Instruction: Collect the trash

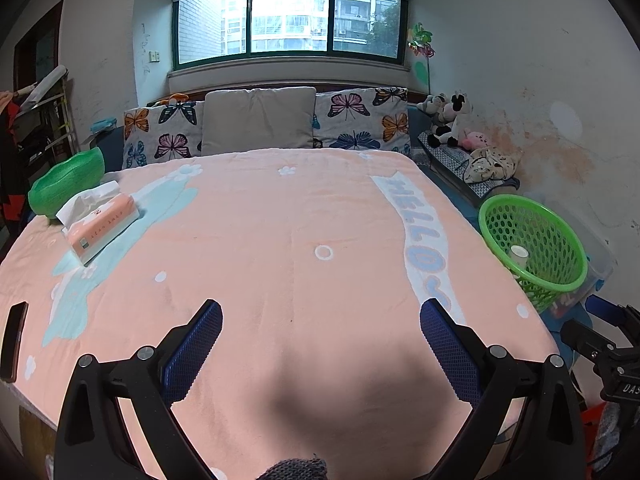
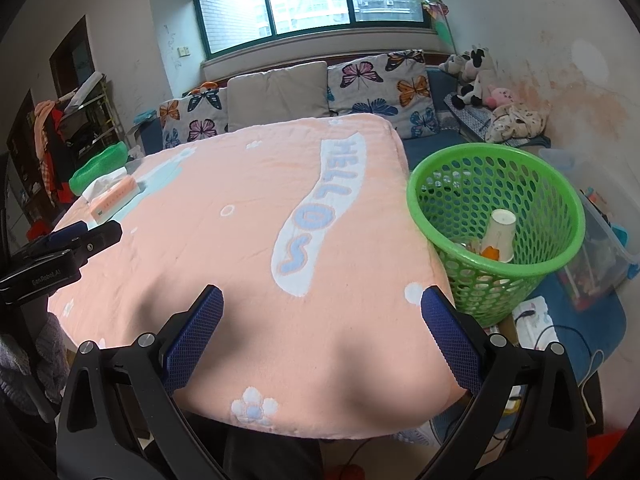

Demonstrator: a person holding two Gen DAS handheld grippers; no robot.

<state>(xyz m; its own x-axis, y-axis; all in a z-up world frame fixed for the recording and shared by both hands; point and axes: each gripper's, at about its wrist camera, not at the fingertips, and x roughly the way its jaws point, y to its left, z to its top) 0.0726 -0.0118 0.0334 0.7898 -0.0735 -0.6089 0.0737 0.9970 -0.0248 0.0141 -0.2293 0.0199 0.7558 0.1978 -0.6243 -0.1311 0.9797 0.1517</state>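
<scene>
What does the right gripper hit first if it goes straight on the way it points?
Probably the pink blanket on the table. The right gripper is open, empty and angled slightly down over the near edge, and nothing lies between its fingers and the cloth. The green basket sits off to its right, out of line. Depth is uncertain.

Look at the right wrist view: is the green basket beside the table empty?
No: the green basket holds an upturned paper cup and an orange scrap at its bottom.

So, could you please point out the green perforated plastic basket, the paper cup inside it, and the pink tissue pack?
Green perforated plastic basket point(image 2: 496, 152): right wrist view, far rim.
Paper cup point(image 2: 500, 236): right wrist view, side wall.
Pink tissue pack point(image 1: 105, 226): left wrist view, top face.
</scene>
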